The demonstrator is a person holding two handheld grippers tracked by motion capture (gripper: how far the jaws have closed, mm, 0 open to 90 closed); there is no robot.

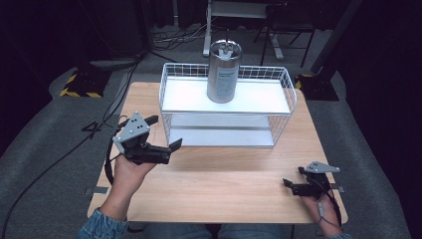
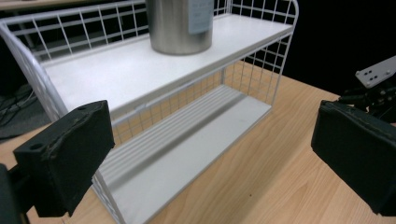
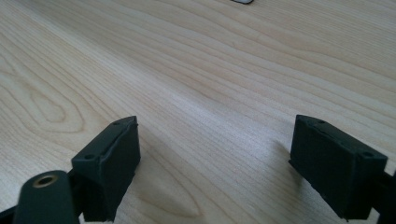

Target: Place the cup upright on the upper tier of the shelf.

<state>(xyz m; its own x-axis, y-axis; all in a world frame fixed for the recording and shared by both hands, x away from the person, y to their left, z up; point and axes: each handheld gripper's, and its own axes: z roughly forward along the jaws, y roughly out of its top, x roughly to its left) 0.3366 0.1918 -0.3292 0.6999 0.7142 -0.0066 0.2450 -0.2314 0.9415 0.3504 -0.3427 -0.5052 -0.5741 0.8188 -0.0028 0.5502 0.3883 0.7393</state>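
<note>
A silver metal canister with a label stands upright on the top shelf of a white wire rack at the far side of the wooden table. My left gripper is held just left of the rack's front corner, open, with nothing between its jaws. In the left gripper view the canister rises at the top, above the rack's white upper shelf, and the gripper has its jaws spread wide. My right gripper rests low at the table's right front; in its own view that gripper stands open over bare wood.
The rack's lower shelf holds nothing. The grey plate of the right gripper shows at the right edge of the left gripper view. Cables and stand legs lie on the dark floor beyond the table.
</note>
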